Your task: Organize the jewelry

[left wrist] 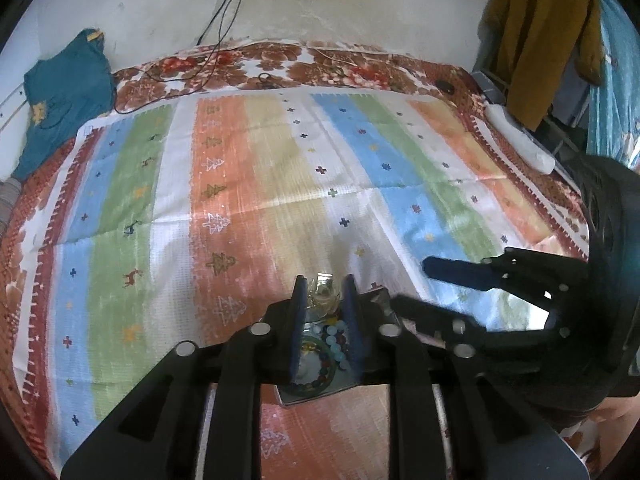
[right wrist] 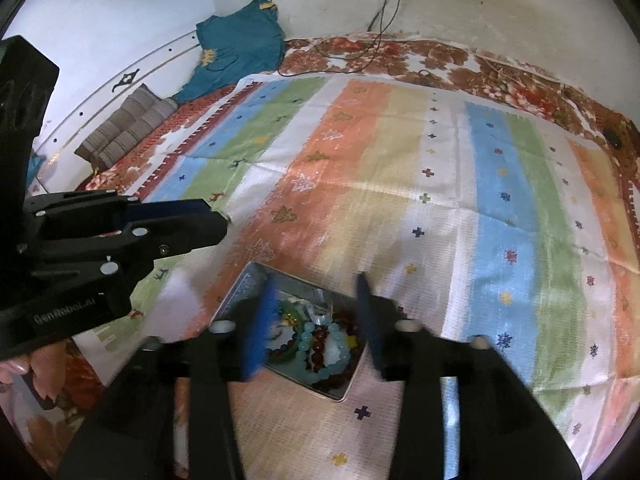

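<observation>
My left tool (left wrist: 325,292) is nearly closed, its two blue pads pinching a small clear glassy piece (left wrist: 323,290) w/ a gold-ish glint inside; can't tell exactly what kind of jewelry it is. It's held just above the metal tray (left wrist: 316,398), which sits on the striped mat (left wrist: 248,184) spread over the bed. In the tray below the pads I see bead bracelets (left wrist: 334,338), pale blue, dark red & mixed colours, piled together

My right tool (right wrist: 316,320) is spread wide w/ nothing btwn the fingers, hovering over the same tray (right wrist: 240,292). From this view the tray holds a light blue bead bracelet (right wrist: 320,340), a dark red one (right wrist: 320,346) lying against it, a green bangle-like ring (right wrist: 290,312) & a clear crinkly bit (right wrist: 320,310) near the far side. The left tool shows at the left edge of this view (right wrist: 218,216), fingers close together

A teal garment (right wrist: 240,48) lies at the bed's far corner beside grey folded cloth (right wrist: 128,128); black cables (left wrist: 224,32) hang down the wall onto the floral bedsheet (left wrist: 280,64)
</observation>
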A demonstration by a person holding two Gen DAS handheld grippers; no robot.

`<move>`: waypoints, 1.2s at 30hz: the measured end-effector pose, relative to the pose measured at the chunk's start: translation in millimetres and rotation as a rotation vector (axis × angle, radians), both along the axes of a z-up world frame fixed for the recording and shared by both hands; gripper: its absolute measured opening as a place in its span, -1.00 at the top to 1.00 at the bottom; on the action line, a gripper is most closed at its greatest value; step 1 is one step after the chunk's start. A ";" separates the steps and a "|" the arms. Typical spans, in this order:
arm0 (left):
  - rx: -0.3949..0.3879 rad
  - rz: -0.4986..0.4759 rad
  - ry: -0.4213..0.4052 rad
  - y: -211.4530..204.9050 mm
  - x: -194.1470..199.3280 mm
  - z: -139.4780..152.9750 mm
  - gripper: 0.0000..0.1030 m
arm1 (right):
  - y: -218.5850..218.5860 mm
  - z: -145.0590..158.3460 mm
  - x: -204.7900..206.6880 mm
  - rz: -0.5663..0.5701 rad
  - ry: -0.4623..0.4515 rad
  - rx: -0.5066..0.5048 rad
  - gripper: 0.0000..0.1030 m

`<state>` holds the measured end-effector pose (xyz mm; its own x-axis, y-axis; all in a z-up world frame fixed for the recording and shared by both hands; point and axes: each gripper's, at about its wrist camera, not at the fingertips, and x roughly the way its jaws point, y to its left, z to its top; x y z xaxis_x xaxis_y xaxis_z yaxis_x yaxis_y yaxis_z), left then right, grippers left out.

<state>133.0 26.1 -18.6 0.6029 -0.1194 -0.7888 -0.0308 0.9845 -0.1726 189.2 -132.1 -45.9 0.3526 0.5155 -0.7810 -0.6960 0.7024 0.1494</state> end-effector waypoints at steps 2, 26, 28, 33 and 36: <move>0.001 0.004 -0.008 0.5 -1.4 2.2 0.38 | -2.0 -0.1 0.9 -0.004 -0.002 -0.005 0.07; 0.036 0.040 -0.038 8.0 -67.6 5.1 -0.55 | -38.1 23.5 -47.7 -0.048 -0.103 0.063 -0.70; 0.044 0.042 -0.041 6.7 -73.2 4.1 -0.71 | -41.4 26.1 -53.6 -0.056 -0.122 0.068 -0.73; 0.086 0.020 -0.068 -2.1 -87.5 6.0 -0.87 | -49.3 39.4 -77.6 -0.035 -0.217 0.104 -0.89; 0.109 0.028 -0.084 -4.5 -95.4 7.4 -0.89 | -52.9 36.2 -82.2 -0.025 -0.188 0.106 -0.90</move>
<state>37.6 21.6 -11.2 0.6696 -0.0176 -0.7425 -0.0487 0.9965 -0.0676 107.1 -184.9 -9.7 0.5004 0.5804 -0.6424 -0.7010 0.7071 0.0927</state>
